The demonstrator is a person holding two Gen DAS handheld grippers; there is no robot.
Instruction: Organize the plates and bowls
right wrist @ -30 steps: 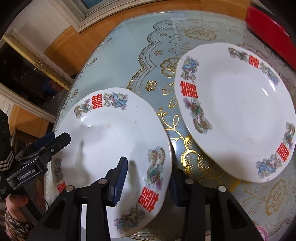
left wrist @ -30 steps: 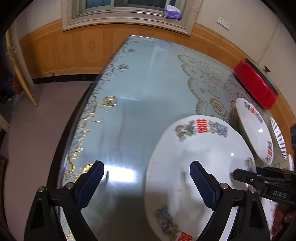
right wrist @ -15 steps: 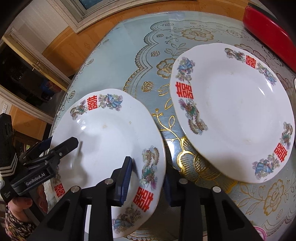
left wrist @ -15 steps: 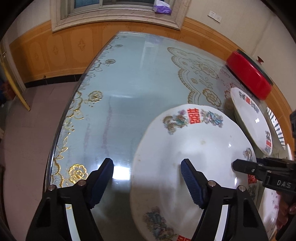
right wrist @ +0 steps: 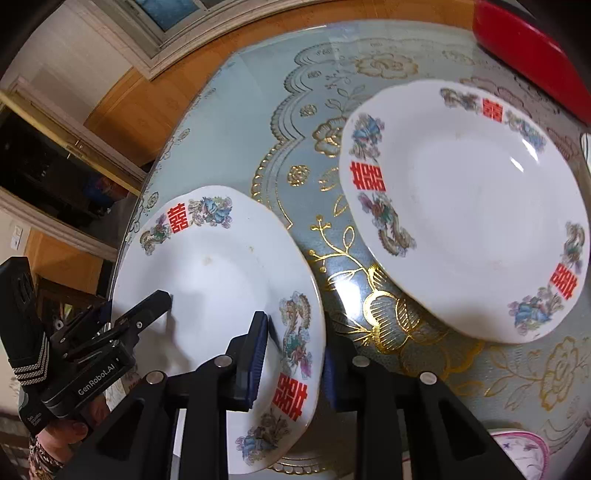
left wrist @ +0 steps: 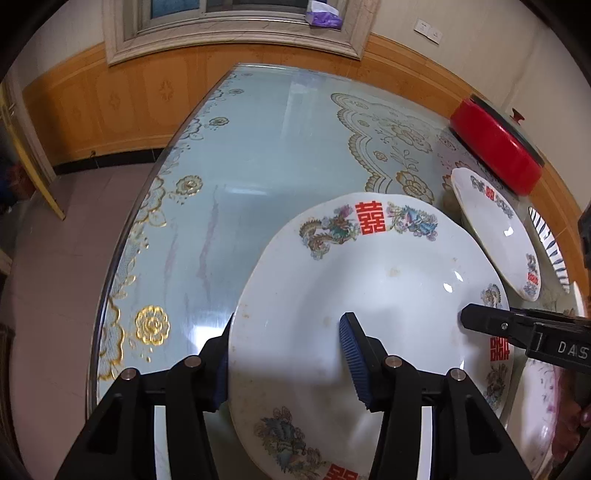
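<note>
Left wrist view: the left gripper (left wrist: pixel 286 360) has just been closing astride the near plate's (left wrist: pixel 384 291) left rim, pads not yet pinching. The right gripper (right wrist: pixel 291 360) has just been narrowing on the opposite rim, contact unclear, so a two-handed lift looks close; beyond, the second plate (right wrist: pixel 476 206) lies flat on the table (left wrist: pixel 266 155)

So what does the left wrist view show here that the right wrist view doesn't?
Only the left wrist view: the window sill with a purple tissue pack, the red pot's lid knob, a blue-striped plate and the tiled floor.

Only the right wrist view: a pink-patterned bowl at the bottom edge and a dark doorway at the left.

Both: the near plate, straddled on opposite rims by the left gripper and right gripper, whose jaws have just been closing; the second matching plate; the red pot.
</note>
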